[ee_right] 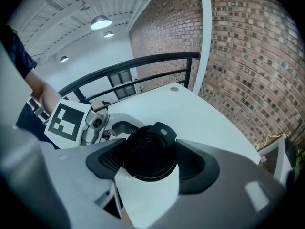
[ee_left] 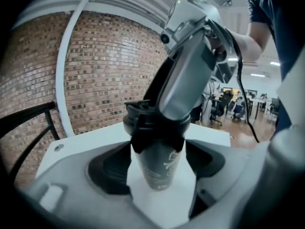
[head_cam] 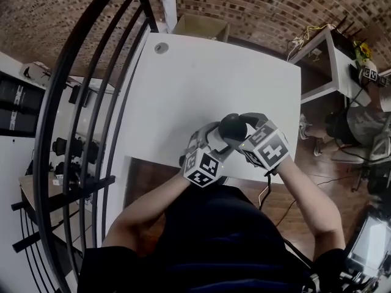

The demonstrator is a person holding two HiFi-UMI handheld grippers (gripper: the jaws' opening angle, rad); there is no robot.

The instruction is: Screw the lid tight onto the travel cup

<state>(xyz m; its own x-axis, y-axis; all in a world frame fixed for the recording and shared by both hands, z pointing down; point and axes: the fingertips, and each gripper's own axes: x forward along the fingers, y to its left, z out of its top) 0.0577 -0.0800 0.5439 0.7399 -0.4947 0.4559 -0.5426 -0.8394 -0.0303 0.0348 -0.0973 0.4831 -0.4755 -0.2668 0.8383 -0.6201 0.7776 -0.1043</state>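
Lid [ee_right: 150, 149] sits clamped within the right hand-held gripper [ee_right: 151, 165].

Bright overhead lamps [ee_right: 100, 22], fisheye-warped edges

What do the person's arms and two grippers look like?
Both the left gripper and the right gripper are light grey with black-padded jaws. Each bears a cube of black-and-white square markers. A black cable leaves the right one. The person wears dark short sleeves.

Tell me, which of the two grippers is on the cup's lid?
The right gripper: its jaws clamp the black lid from both sides. The left gripper instead straddles the tapered body of the travel cup, lower down.
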